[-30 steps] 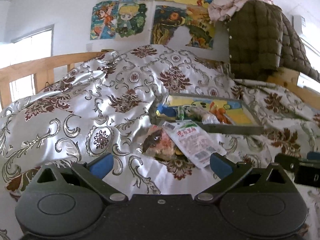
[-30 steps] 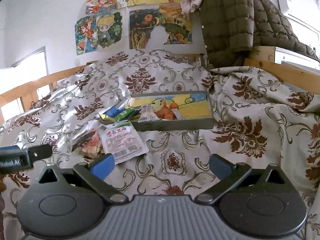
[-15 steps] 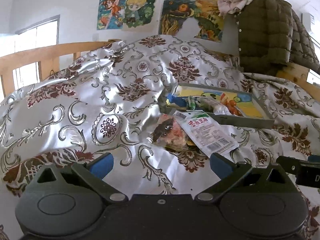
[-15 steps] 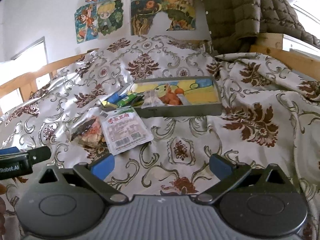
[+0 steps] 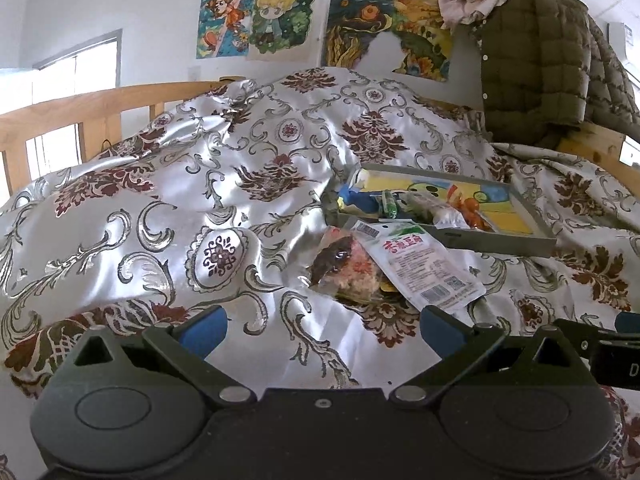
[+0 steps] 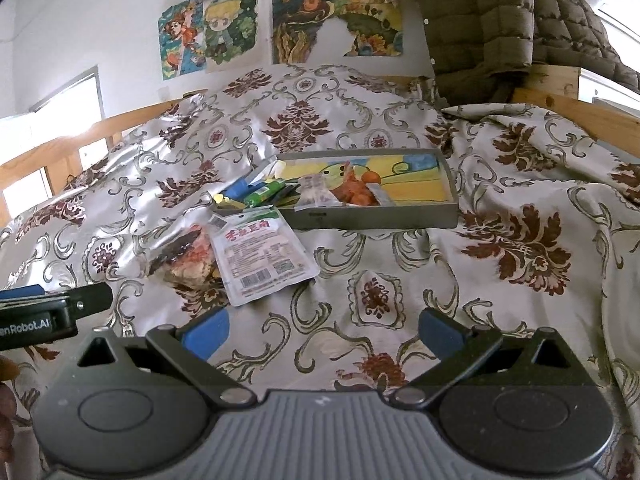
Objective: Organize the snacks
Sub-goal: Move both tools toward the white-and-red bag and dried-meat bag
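Satin bedspread [image 6: 460, 272] carries your targets: white packet [image 6: 262, 254] and clear snack bag [image 6: 186, 254] lie touching at 11 o'clock, just outside the grey tray [image 6: 380, 216], so with both left gripper [image 5: 322, 330] and right gripper [image 6: 324, 330] fingers wide and empty, the first pick-up is pending—reach forward.

The bedspread [image 6: 360, 128] is glossy satin-like cloth, brocade-patterned, creased; the white snack packet [image 6: 262, 254] is smooth shiny plastic film; the clear snack bag [image 6: 186, 256] is crinkled transparent plastic; the tray [image 6: 400, 216] has matt grey walls; the bed rail [image 5: 100, 108] is pale bare wood; the quilted jacket [image 5: 536, 68] is matt olive fabric.
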